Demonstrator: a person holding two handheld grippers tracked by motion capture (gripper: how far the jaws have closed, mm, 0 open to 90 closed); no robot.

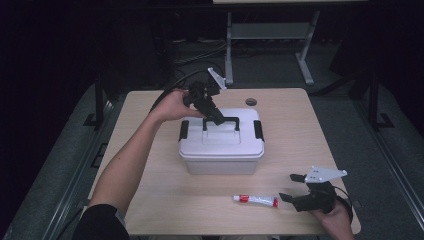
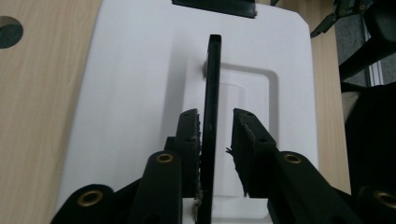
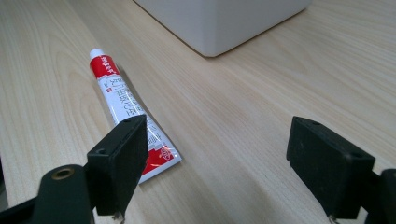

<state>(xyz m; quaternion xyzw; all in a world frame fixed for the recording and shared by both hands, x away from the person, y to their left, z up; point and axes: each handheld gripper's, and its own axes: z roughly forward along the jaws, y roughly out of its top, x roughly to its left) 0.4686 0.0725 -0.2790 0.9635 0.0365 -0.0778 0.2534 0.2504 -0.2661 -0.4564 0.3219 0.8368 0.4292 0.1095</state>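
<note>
High view — box: a white lidded storage box sits mid-table, black latches at its two short ends, a black carry handle standing up from the lid.
High view — left gripper: the left gripper comes in from the far left and points down onto that handle; the left hand is the one at the box.
High view — right gripper: the right gripper rests near the table's front right corner, jaws spread, pointing toward a red-and-white tube lying just beside it.
Left gripper view — handle: the handle bar runs straight away from the camera, so its long axis lies along the gripper's line of sight and across the gap between the jaws.
Left gripper view — jaws: one pad looks pressed to the bar, the other stands a sliver off it — so closing around the handle, not yet clamped on both sides, as far as I can judge.
Left gripper view — lid: the white lid fills the ground beneath, recess under the handle visible.
Right gripper view — tube: the tube lies flat, cap end away, crimped end toward the jaws, partly behind one of them.
Right gripper view — jaws: wide apart, holding nothing.
Coming move: likely a lift by the handle, once the second pad meets the bar.
</note>
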